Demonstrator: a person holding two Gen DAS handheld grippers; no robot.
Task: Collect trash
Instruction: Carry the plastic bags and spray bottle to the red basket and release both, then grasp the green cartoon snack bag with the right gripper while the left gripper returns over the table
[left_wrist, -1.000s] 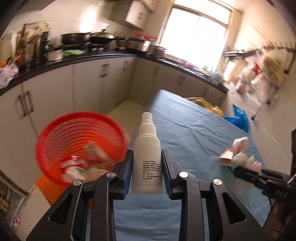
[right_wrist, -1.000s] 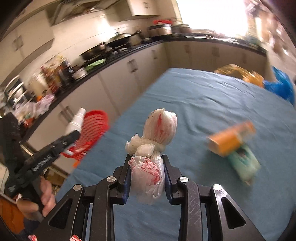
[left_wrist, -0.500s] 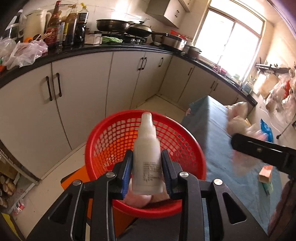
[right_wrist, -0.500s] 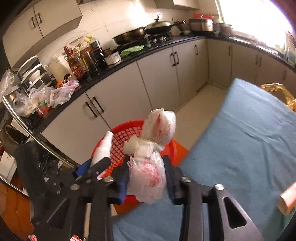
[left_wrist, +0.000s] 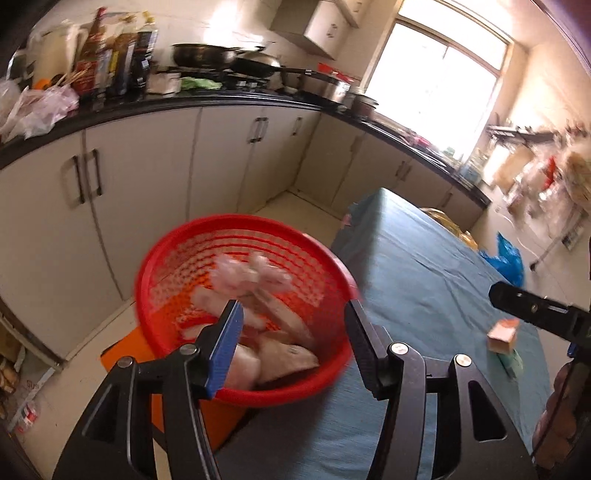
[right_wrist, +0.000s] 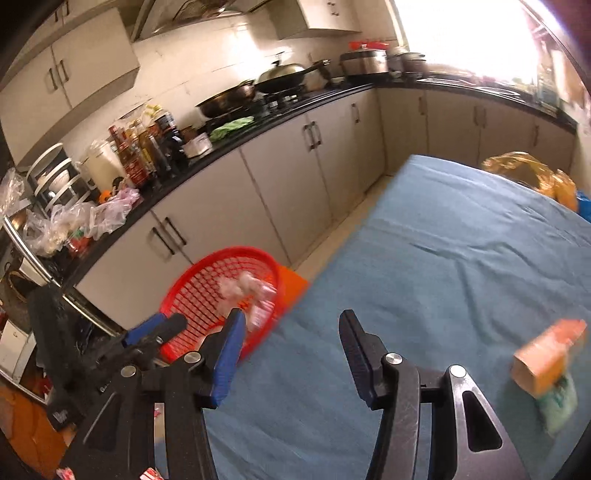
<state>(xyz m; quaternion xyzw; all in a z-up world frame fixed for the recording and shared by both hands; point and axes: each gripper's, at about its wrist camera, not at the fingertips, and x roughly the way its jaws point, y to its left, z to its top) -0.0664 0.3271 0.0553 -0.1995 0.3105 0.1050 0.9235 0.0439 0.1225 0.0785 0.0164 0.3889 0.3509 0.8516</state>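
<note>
The red mesh basket (left_wrist: 243, 310) sits on an orange stool (right_wrist: 291, 282) just beside the edge of the blue-covered table (right_wrist: 461, 258). Blurred pale wrappers and a knotted plastic bag (left_wrist: 251, 275) lie inside it. The left gripper (left_wrist: 291, 328) hangs over the basket, its jaws spread and just been opening, nothing between them. The right gripper (right_wrist: 290, 341), over the table's edge, is likewise spread and has been opening, empty. An orange carton (right_wrist: 546, 354) lies on the cloth, touching a green packet (right_wrist: 557, 402).
</note>
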